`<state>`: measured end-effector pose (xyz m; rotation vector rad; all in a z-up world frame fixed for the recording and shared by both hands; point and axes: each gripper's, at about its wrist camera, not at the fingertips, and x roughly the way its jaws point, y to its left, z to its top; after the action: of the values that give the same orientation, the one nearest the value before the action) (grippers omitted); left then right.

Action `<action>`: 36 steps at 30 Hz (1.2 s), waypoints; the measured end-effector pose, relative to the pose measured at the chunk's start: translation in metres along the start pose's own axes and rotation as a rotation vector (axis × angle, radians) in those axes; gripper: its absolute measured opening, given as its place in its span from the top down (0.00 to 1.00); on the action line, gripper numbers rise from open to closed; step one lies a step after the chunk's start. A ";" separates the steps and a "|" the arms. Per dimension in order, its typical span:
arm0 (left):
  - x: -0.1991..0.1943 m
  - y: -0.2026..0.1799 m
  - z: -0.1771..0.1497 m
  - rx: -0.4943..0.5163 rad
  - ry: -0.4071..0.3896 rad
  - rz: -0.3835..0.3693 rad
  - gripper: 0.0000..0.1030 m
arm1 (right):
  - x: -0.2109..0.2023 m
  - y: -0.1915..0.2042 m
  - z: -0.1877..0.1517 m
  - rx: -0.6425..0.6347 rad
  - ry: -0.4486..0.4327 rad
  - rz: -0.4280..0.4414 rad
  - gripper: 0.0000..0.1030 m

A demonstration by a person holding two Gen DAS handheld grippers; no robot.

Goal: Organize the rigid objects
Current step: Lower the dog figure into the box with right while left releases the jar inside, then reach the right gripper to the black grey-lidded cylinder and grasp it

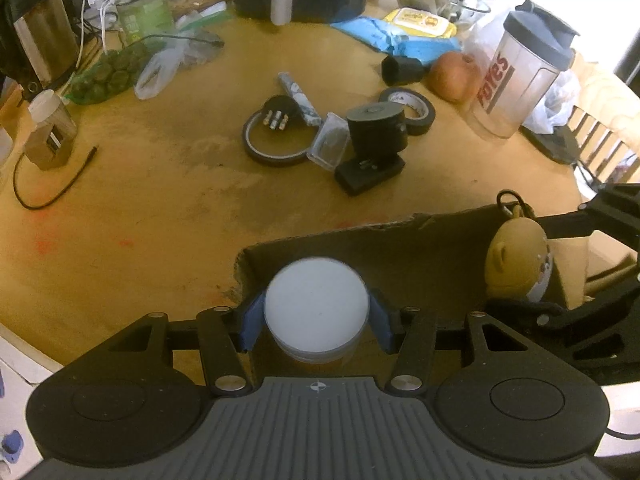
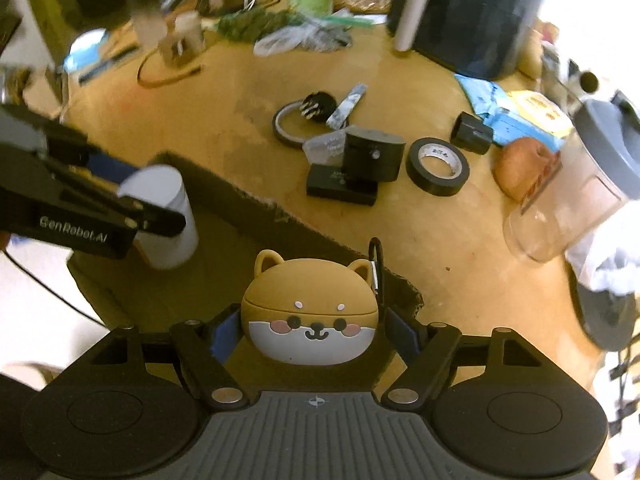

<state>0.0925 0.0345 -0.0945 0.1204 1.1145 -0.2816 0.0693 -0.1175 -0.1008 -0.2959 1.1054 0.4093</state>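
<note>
- Left gripper [image 1: 316, 326]: blue pads clamped on either side of a white cylindrical canister [image 1: 316, 312], held upright over the open brown cardboard box [image 1: 400, 236] at the near table edge.
- Right gripper [image 2: 312, 334]: jaws closed around a tan-and-white dog-faced silicone case [image 2: 312, 312] with a black carabiner loop [image 2: 376, 264], also over the box, toward its other end.
- Still loose on the round wooden table [image 1: 160, 184]: black electrical tape roll [image 1: 408, 110], thin dark tape ring [image 1: 276, 140], black cylindrical device on a black block [image 1: 374, 128], clear plastic case [image 1: 328, 140], small black adapter [image 1: 400, 70].
- Risk: both tools crowd the same box; judged likely to knock together if lowered at once.
- Risk: the canister is smooth and round; the pads hold only its sides, so a tilt may let it slip.
- Risk: the carabiner loop hangs by the torn box wall and could snag there on release.
- Risk: the box sits at the table edge; a hard push might shift it off.
- Writing: "GenRobot.AI" on the left tool's arm, seen from the right wrist; red lettering, partly legible as "Foyes", on the clear shaker bottle [image 1: 524, 76]. Tape-core print too small to read.
</note>
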 end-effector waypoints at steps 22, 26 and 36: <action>-0.038 0.024 0.010 -0.053 -0.088 -0.058 0.47 | -0.026 -0.008 0.009 0.255 -0.089 0.014 0.00; -0.042 0.029 0.012 -0.089 -0.097 -0.063 0.47 | -0.028 -0.014 0.013 0.333 -0.088 0.012 0.00; -0.045 0.028 0.011 -0.127 -0.093 -0.053 0.47 | -0.024 -0.022 0.019 0.362 -0.073 -0.043 0.00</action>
<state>0.0915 0.0664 -0.0507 -0.0349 1.0411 -0.2601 0.0854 -0.1329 -0.0698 0.0143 1.0775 0.1749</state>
